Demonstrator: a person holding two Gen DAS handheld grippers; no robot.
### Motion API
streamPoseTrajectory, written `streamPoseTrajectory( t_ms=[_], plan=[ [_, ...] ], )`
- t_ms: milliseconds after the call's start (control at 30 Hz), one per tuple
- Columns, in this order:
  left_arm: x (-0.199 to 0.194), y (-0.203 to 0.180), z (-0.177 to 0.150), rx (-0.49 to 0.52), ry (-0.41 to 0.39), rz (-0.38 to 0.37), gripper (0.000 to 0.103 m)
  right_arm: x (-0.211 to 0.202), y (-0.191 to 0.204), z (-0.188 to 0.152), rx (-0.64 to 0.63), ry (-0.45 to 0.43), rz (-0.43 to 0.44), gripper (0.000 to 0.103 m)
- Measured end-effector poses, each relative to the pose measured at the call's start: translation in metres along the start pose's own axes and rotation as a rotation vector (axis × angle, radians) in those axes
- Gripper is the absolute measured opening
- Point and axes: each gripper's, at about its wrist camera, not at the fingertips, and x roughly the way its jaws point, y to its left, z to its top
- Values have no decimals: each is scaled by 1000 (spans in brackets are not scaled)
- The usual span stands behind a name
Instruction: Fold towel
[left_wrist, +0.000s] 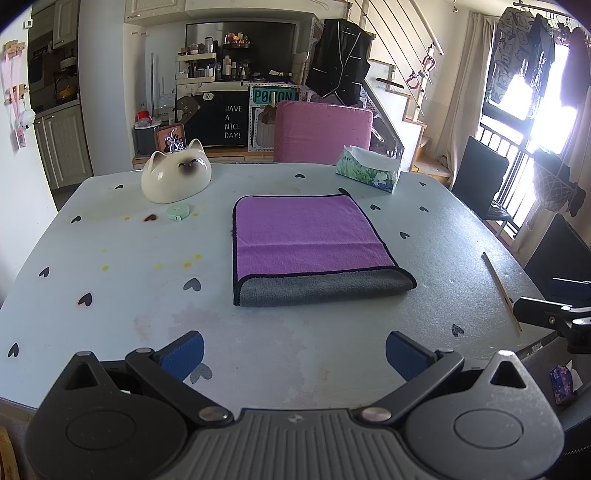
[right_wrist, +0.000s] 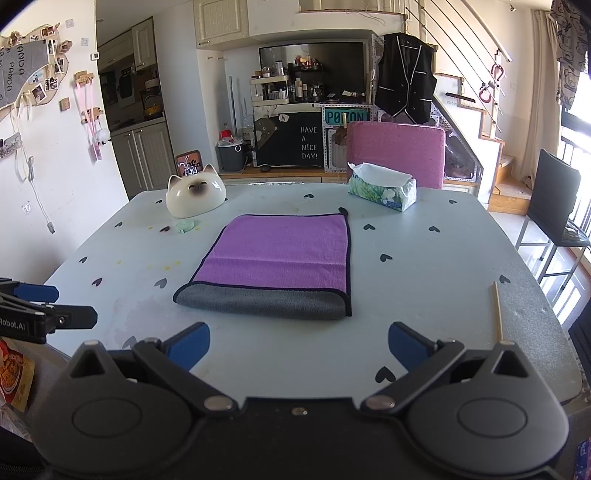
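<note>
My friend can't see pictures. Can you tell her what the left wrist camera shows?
A purple and grey towel lies folded on a pale table, untouched. The left gripper hovers open in front of it.

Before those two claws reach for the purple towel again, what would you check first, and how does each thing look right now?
1. Left gripper open, empty: ok.
2. Right gripper open, empty: ok.
3. Towel flat, already folded once, grey underside showing along the near edge: ok.
4. Nothing lying on the towel: ok.
5. Tissue box and cat ornament apart from the towel: ok.
6. Wooden stick near the right gripper's side: cannot tell if it interferes.
</note>
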Motion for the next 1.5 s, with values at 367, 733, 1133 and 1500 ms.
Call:
streamPoseTrajectory(
  t_ms=[367, 733, 1133, 1500],
  plan=[
    [0, 0, 0, 0, 0, 0, 103, 1, 0, 0, 0, 1, 0, 103],
    [0, 0, 0, -1, 0, 0, 103, 1, 0, 0, 0, 1, -1, 103],
    [0, 0, 0, -1, 1, 0, 103, 1, 0, 0, 0, 1, -1, 103],
    [7, -2, 5, 11, -23, 1, 103, 6, -4, 0, 13, 0, 3, 103]
  ],
)
